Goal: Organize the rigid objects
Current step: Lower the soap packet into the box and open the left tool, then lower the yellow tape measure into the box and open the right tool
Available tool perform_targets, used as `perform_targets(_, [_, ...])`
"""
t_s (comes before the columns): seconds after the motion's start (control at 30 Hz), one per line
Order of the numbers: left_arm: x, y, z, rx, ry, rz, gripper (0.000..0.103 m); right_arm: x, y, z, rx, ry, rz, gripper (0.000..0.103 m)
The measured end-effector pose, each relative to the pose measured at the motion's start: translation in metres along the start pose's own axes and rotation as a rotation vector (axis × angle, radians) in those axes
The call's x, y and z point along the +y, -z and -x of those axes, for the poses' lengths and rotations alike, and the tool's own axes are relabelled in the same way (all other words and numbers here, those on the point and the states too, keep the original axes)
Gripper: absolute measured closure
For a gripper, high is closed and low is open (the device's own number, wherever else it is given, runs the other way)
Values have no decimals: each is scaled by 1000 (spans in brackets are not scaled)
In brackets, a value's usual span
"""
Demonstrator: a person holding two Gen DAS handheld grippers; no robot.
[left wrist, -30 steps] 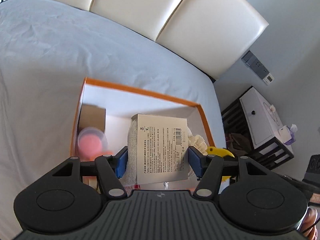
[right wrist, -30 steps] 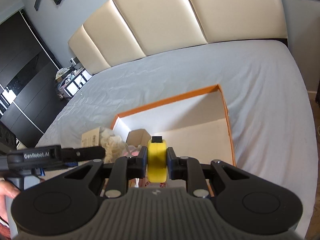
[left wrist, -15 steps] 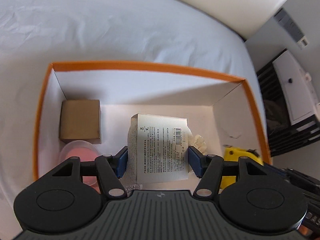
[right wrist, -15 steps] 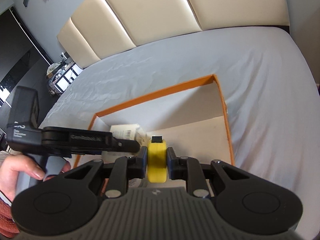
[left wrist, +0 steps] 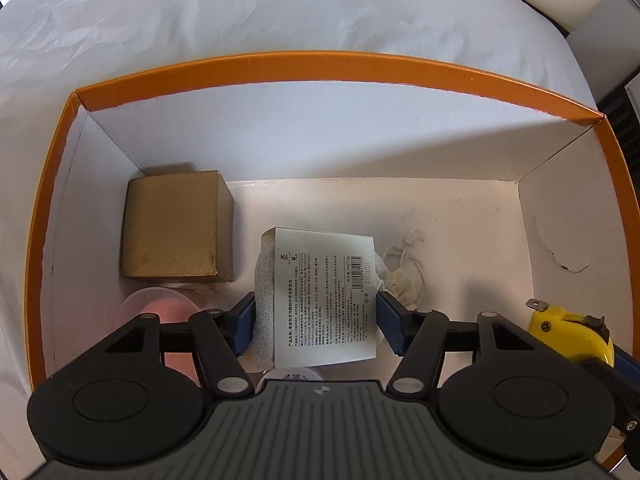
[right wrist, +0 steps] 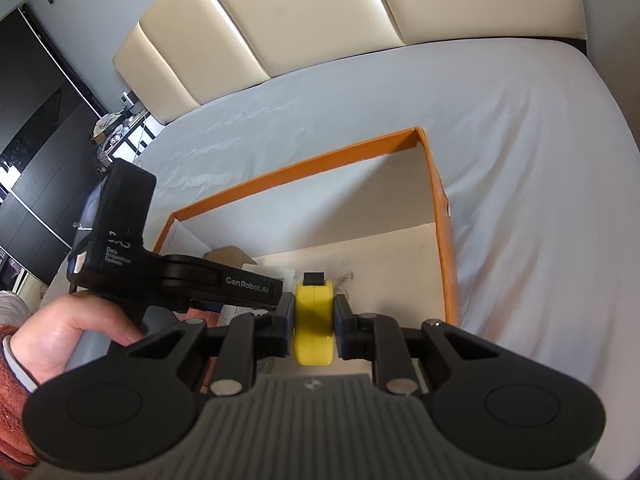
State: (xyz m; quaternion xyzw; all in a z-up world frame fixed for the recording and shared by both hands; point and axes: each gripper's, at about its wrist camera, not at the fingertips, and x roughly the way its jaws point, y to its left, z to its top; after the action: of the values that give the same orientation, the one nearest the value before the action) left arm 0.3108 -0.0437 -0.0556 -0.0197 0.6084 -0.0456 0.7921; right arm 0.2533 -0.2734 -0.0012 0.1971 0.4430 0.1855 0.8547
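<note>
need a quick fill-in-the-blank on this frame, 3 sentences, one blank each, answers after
1. The right gripper is shut on a ____ tape measure.
2. The gold box sits in the far-left corner of the storage box, whose rim is coloured ____.
3. The white printed packet lies between the blue fingers of the ____ gripper.

Missing words: yellow; orange; left
</note>
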Motion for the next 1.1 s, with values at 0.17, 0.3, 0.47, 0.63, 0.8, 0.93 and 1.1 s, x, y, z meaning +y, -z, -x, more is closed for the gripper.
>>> perform_targets(0.17, [-1, 1, 2, -9, -25, -16, 25, -1, -2, -4, 9, 0, 1, 84])
perform_targets(0.3, [-1, 0, 14, -56, -53, -45, 23, 1, -5, -7, 16, 4, 8, 84])
perform_targets(0.47, [8, 8, 62, -191, 44, -66, 24, 6, -10, -14, 24, 14, 17, 84])
perform_targets(0.63, [34, 20, 108, -360, 68, -38, 24, 21, -21, -29, 21, 23, 37, 84])
perform_targets(0.8, [77, 32, 125, -521, 77, 116, 26, 38, -36, -54, 6, 9, -3, 84])
perform_targets(0.93, [104, 26, 111, -531, 48, 173, 29, 48, -47, -81, 25, -10, -72, 84])
perform_targets(1.1, [131, 25, 88, -473, 97, 253, 36, 68, -56, -115, 34, 24, -57, 84])
